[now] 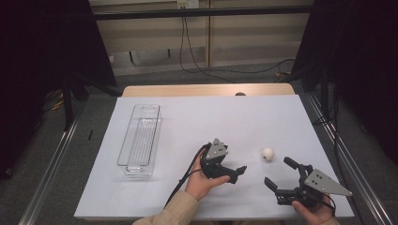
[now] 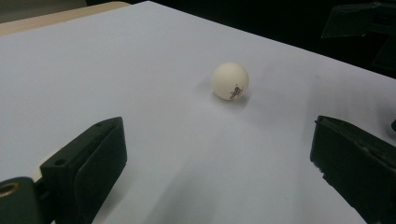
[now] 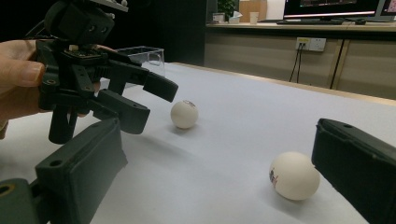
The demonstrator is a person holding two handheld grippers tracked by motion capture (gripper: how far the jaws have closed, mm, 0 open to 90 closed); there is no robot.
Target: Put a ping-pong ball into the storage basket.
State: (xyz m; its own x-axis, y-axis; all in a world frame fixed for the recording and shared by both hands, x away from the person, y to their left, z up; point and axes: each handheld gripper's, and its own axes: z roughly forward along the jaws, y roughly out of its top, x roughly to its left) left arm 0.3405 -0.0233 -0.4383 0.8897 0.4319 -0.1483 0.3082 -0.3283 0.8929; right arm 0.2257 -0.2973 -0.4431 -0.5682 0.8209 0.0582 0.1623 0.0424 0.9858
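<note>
Both grippers, left (image 1: 238, 174) and right (image 1: 278, 174), hang wide open, holding nothing. Two white balls on the sheet: one (image 3: 184, 114) by the left gripper, one (image 3: 294, 175) beside a right jaw. One clear tray (image 1: 139, 136) sits well apart.

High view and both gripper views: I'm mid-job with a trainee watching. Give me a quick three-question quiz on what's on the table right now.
1. True or false: the left gripper has its jaws shut.
2. In the high view, the clear tray lies: A) to the left of the left gripper; B) between the two grippers; C) at the table's right edge.
3. How many white balls does the right gripper view show on the table?

Key
1. False: the jaws stand wide apart, with nothing between them.
2. A
3. Two: one close to that view's own right jaw, one farther off by the left gripper.
</note>
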